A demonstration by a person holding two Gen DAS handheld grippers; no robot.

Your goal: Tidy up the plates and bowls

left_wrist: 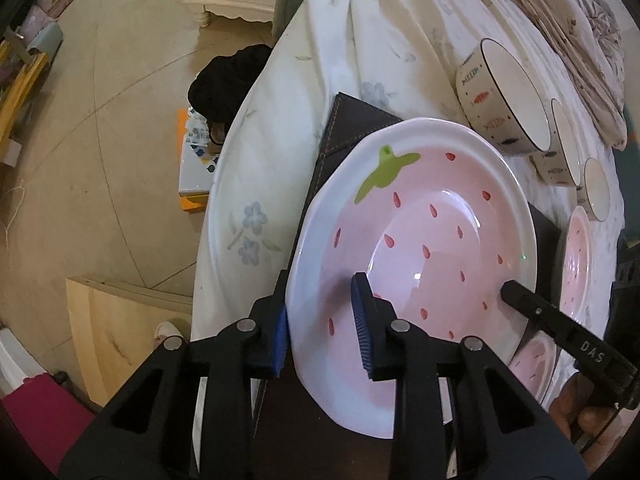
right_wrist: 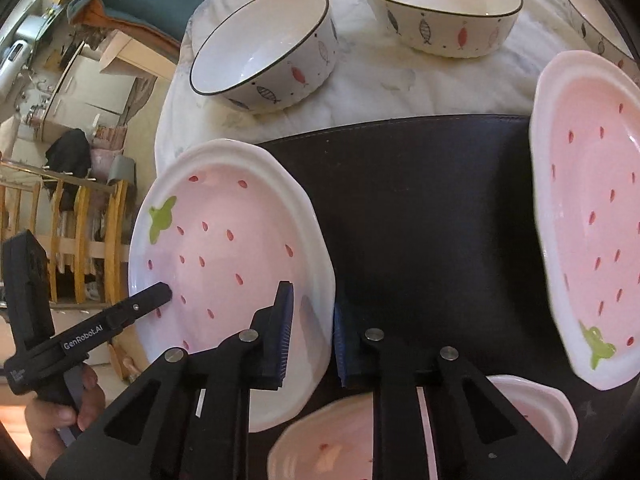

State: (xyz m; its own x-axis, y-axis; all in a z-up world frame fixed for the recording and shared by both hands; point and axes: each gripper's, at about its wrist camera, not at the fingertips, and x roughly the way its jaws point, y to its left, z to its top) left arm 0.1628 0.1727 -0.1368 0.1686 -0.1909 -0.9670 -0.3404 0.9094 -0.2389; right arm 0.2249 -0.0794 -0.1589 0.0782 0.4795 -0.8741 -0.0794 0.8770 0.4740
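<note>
Beige floor tiles run off to one side of a table draped in a white cloth (left_wrist: 280, 128) printed with pale blue flowers, and a dark mat (right_wrist: 432, 216) lies across the middle of it. One pink strawberry plate (left_wrist: 412, 248) is gripped from both sides. The left gripper (left_wrist: 324, 328) has its blue pads closed over the plate's white rim, one pad on the pink inner face and the other behind the edge. The right gripper (right_wrist: 312, 332) clamps the opposite rim the same way, one blue pad inside the dish and one outside. The plate sits over the edge of the mat; I cannot tell whether it is raised off it or resting on it.

A second strawberry plate (right_wrist: 592, 216) lies at the far end of the mat, its green leaf toward the near edge. A third plate (right_wrist: 344, 440) sits partly hidden beneath the right gripper. Beyond the mat, on the bare cloth, stand three white bowls with dark rims and little fish drawings: the nearest bowl (right_wrist: 264, 48), a middle bowl (right_wrist: 440, 12) well apart from it, and a far bowl (right_wrist: 592, 4) cut off by the frame.
</note>
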